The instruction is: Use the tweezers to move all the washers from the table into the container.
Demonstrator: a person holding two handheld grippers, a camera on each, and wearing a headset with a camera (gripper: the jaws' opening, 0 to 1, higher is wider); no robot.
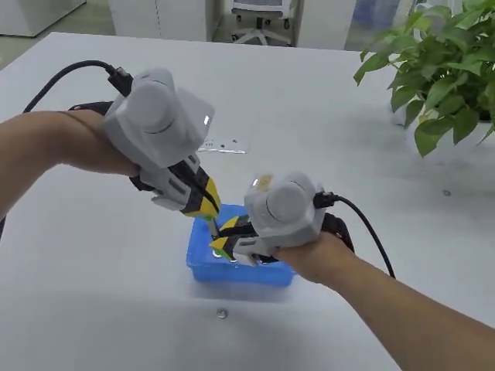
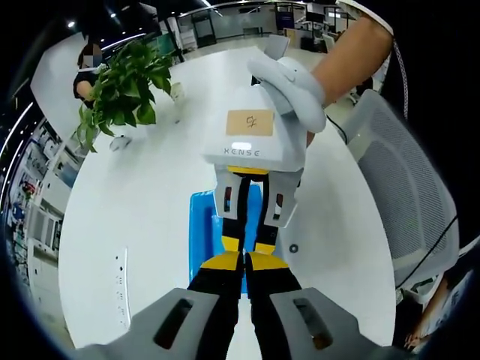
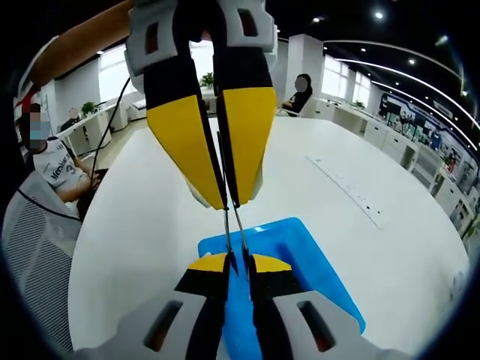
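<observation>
- Tilted down: left hand-held gripper [image 1: 206,202], clenched on thin metal tweezers [image 3: 234,225].
- Opposite: right hand-held gripper [image 1: 223,239], gripping them too, over blue plastic container [image 1: 201,264].
- On white table [image 1: 93,294] beside container: small metal washer [image 1: 222,313].

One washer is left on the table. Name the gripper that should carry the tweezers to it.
Probably left: the left gripper clamps the tweezers from above; the washer lies near the container.

- The left gripper [image 2: 244,264] rises from below, its yellow-tipped jaws almost closed.
- The right gripper [image 2: 246,241] points back at it, tips meeting tips over a blue container [image 2: 199,232].
- One washer [image 2: 293,248] lies on the white table [image 2: 135,195], near the container.
- A potted plant [image 2: 124,82] stands well apart.
</observation>
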